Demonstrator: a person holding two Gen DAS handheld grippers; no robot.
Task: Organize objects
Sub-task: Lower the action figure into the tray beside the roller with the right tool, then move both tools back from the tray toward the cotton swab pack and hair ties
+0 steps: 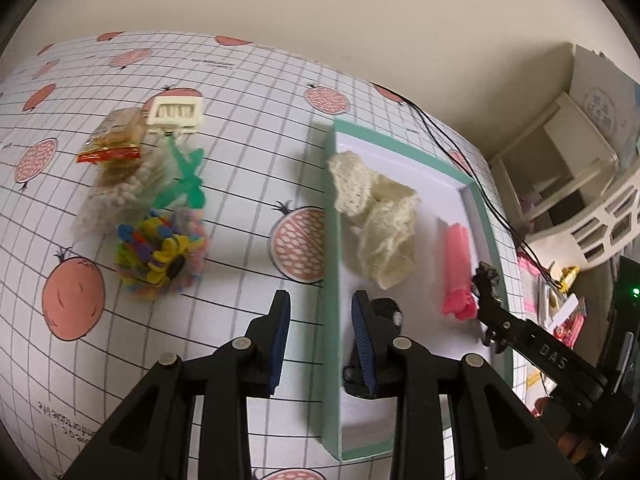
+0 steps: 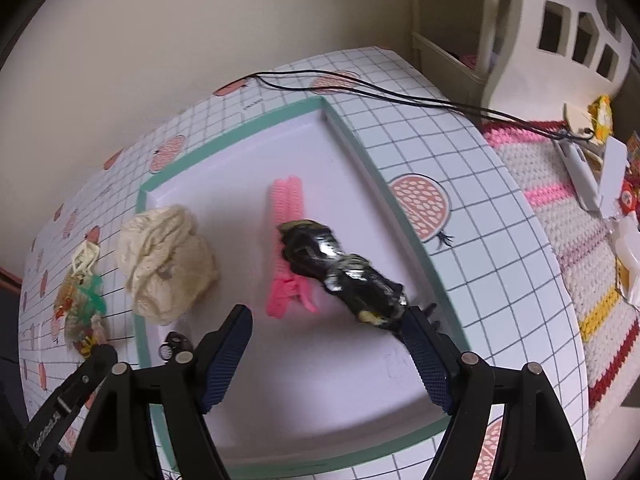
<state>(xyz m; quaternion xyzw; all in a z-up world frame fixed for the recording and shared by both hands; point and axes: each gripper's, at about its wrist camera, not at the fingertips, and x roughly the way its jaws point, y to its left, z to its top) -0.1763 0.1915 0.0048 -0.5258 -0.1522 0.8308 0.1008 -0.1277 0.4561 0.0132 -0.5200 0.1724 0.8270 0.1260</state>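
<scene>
A teal-rimmed white box tray (image 1: 334, 240) lies on the fruit-print tablecloth. Inside it are a crumpled cream knit cloth (image 1: 378, 220), a pink pipe-cleaner bundle (image 2: 286, 240) and a small black item (image 1: 384, 312) behind my left gripper's right finger. My left gripper (image 1: 320, 304) is open, straddling the tray's left wall. My right gripper (image 2: 324, 320) is wide open above the tray. A shiny black packet (image 2: 344, 272) lies across the pink bundle, its end against the right finger; whether it rests on the tray I cannot tell.
Left of the tray sit a bag of colourful foam flowers (image 1: 160, 256), green plastic pieces (image 1: 186, 176), an orange-wrapped packet (image 1: 116, 140) and a white plastic frame (image 1: 176, 114). A black cable (image 2: 360, 88) crosses the far table edge. A white lattice basket (image 2: 560, 28) and crocheted mat (image 2: 560, 208) are right.
</scene>
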